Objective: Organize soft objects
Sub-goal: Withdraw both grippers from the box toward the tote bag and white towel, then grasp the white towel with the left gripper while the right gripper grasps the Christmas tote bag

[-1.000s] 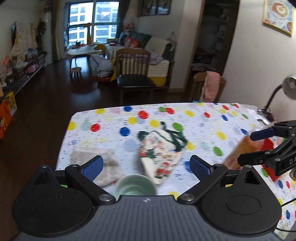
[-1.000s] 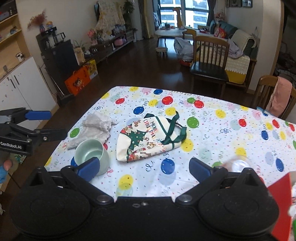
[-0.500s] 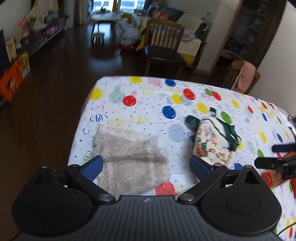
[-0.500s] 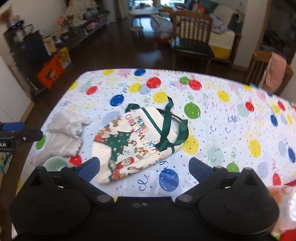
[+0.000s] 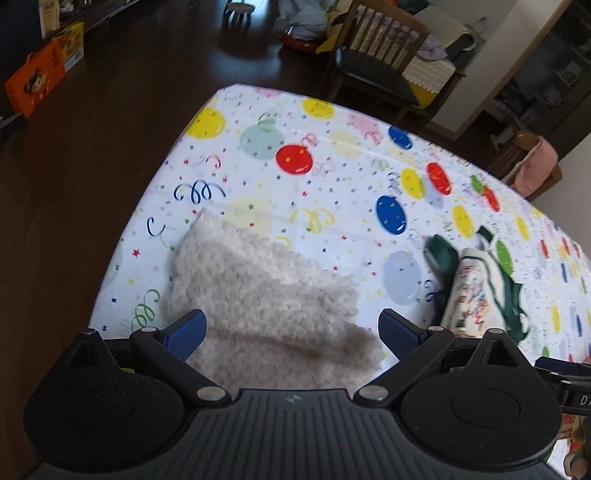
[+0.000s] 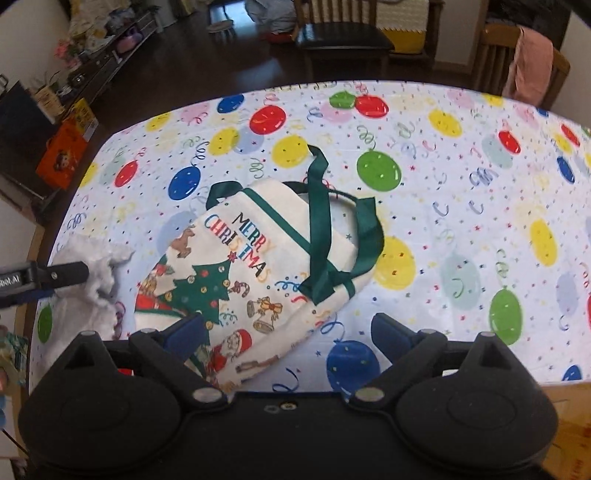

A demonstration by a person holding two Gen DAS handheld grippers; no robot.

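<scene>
A fluffy beige cloth (image 5: 258,295) lies at the table's near left corner; it also shows in the right wrist view (image 6: 88,291). My left gripper (image 5: 291,328) is open just above it, fingers on either side of its near part. A white Christmas tote bag (image 6: 258,266) with green handles lies flat in the middle of the table, and shows in the left wrist view (image 5: 476,295). My right gripper (image 6: 286,332) is open over the bag's lower edge. The left gripper's fingers (image 6: 66,275) show at the cloth in the right wrist view.
The table wears a white balloon-print cloth (image 6: 461,192). Its left edge (image 5: 147,206) drops to a dark floor. Wooden chairs (image 6: 343,33) stand at the far side. An orange-red box (image 6: 569,424) sits at the near right corner.
Both grippers have dropped lower and tilted down. The left one has closed in over the beige cloth, the right one over the tote bag. The green cup has left both views.
</scene>
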